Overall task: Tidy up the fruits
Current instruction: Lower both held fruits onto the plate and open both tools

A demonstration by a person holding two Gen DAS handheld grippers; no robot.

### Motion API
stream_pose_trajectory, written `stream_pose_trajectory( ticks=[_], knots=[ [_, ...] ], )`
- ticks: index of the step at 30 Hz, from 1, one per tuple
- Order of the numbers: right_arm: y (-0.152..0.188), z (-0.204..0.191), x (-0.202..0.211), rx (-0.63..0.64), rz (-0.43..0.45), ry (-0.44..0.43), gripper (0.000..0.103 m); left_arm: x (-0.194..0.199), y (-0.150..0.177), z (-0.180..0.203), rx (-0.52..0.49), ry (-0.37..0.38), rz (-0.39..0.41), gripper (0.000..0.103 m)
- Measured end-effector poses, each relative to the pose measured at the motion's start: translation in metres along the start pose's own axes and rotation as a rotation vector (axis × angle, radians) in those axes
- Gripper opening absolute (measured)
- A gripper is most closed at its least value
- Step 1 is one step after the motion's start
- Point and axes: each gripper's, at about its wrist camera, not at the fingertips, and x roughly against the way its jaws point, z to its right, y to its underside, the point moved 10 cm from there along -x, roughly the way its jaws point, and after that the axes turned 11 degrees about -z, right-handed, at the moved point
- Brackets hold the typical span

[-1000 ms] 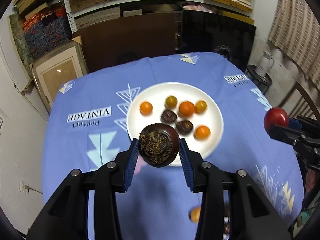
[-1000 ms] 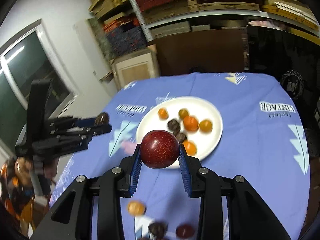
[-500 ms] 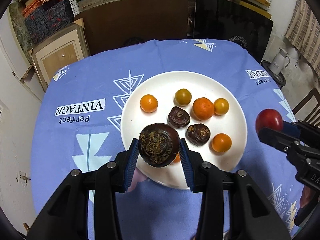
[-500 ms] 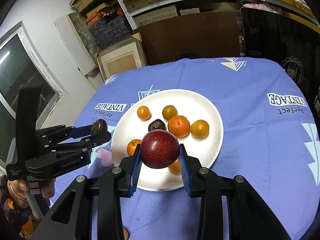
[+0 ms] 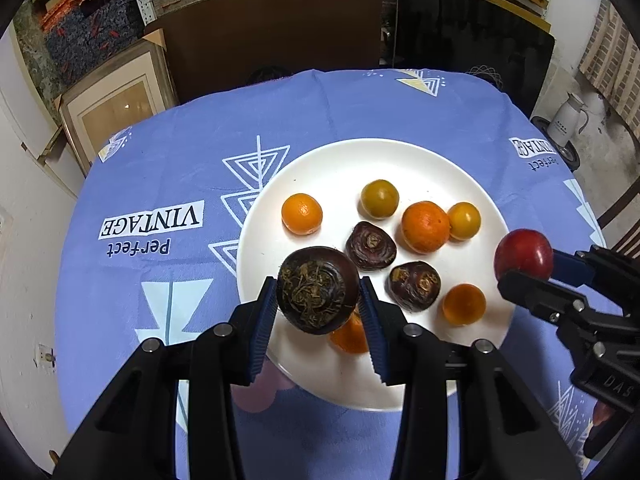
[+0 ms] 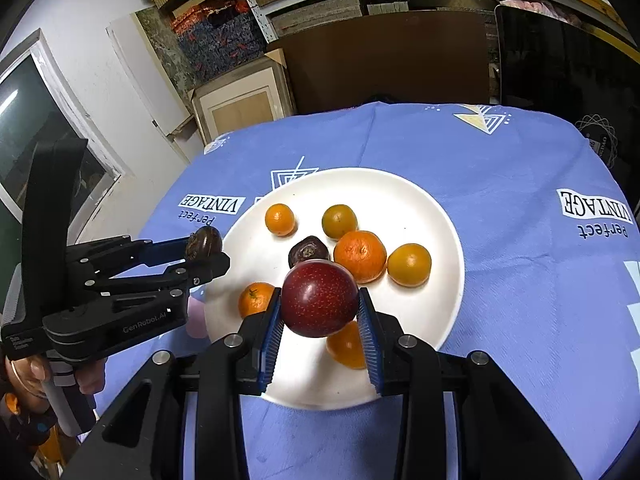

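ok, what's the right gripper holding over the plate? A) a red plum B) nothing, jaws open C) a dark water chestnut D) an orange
A: the right gripper is shut on the red plum above the white plate; the dark water chestnut sits in the left gripper.

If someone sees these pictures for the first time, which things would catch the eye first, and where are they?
First, the round white plate in the middle of the blue printed tablecloth, with small orange and dark brown fruits on it. Then the two held fruits above the plate's near part: the left gripper clamps a dark brown, rough round fruit, and the right gripper clamps a smooth, dark red speckled round fruit.
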Motion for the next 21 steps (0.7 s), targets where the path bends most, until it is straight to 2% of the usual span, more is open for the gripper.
stream_pose_trajectory(
  ticks=[10, 15, 16, 17, 18, 21],
  knots=[
    [-0.007, -0.001, -0.011, -0.004, -0.004, 0.002, 0.036, -0.009, -0.007, -0.003, 0.019, -0.009, -0.01, 0.04],
    [-0.011, 0.004, -0.019, -0.004, -0.014, 0.038, 0.039, -0.014, -0.009, -0.003, 0.027, -0.02, -0.022, 0.042],
    [-0.011, 0.005, -0.023, -0.003, -0.022, 0.055, 0.042, -0.015, -0.01, -0.003, 0.03, -0.024, -0.022, 0.051],
    [-0.013, 0.007, -0.024, -0.003, -0.02, 0.074, 0.063, -0.015, -0.01, -0.004, 0.035, -0.027, -0.023, 0.056],
    [-0.014, 0.007, -0.025, -0.002, -0.017, 0.087, 0.068, -0.015, -0.011, -0.005, 0.039, -0.032, -0.02, 0.064],
    [-0.017, 0.007, -0.019, 0.002, 0.009, 0.098, 0.07, -0.011, -0.011, -0.008, 0.046, -0.046, -0.009, 0.068]
  ],
)
